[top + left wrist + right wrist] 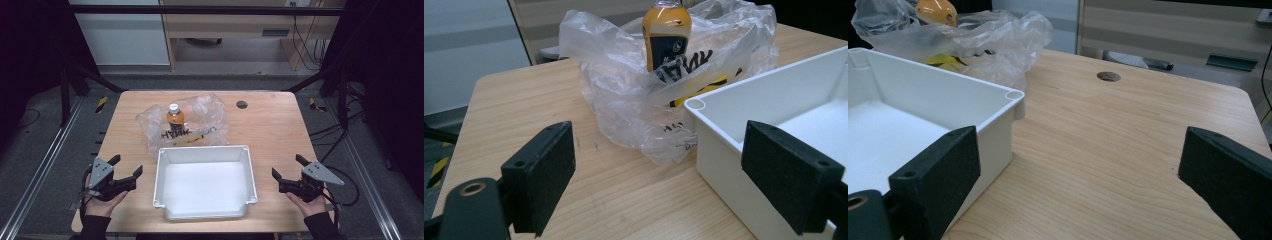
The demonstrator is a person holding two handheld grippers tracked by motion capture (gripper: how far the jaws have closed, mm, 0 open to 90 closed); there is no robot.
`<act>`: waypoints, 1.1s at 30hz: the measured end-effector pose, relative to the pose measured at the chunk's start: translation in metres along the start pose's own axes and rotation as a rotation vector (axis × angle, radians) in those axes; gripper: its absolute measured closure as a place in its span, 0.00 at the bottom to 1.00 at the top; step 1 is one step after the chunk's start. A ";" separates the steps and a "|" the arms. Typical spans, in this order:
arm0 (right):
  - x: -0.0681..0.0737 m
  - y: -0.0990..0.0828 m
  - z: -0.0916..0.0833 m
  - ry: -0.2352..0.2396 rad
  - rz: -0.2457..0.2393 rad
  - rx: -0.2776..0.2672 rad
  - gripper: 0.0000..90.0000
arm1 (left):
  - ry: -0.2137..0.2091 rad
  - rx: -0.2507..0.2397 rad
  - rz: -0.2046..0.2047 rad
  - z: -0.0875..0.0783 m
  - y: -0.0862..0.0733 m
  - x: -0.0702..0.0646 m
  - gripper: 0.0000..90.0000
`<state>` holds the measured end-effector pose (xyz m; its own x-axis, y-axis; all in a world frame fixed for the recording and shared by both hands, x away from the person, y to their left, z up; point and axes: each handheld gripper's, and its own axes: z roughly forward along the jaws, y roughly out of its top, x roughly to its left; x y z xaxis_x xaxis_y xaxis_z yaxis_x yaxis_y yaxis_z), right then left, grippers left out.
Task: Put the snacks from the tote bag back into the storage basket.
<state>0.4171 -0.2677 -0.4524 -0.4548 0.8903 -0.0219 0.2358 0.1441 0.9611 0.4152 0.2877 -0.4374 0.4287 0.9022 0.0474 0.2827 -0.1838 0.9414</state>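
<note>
An orange bottle point(175, 118) with a white cap stands upright inside a crumpled clear plastic bag point(200, 120) with black lettering, at the table's far middle. In front of it sits an empty white tray point(162, 170). My left gripper point(125, 167) rests left of the tray, open, nothing between its jaws. My right gripper point(287, 167) rests right of the tray, also open and empty. In the left gripper view the bottle point(666, 35) shows through the bag point(624, 95) beyond the tray's corner point(696, 105). The right gripper view has the tray point(948, 90) at left and the bag point(998, 35) behind.
The wooden table point(280, 130) has a round cable hole point(242, 104) at the far right of the bag. Bare wood lies on both sides of the tray. Dark frame bars and floor rails flank the table.
</note>
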 end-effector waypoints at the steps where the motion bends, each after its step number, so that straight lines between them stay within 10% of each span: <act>1: 0.000 0.000 0.000 0.002 0.000 0.003 0.04 | 0.000 0.000 0.000 0.000 0.000 0.000 0.15; 33: 0.000 -0.001 0.001 -0.003 -0.001 0.008 0.04 | -0.020 -0.042 -0.013 0.015 0.020 -0.007 0.17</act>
<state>0.4181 -0.2674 -0.4536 -0.4525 0.8915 -0.0242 0.2420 0.1488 0.9588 0.4309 0.2715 -0.4244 0.4423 0.8964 0.0285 0.2526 -0.1550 0.9551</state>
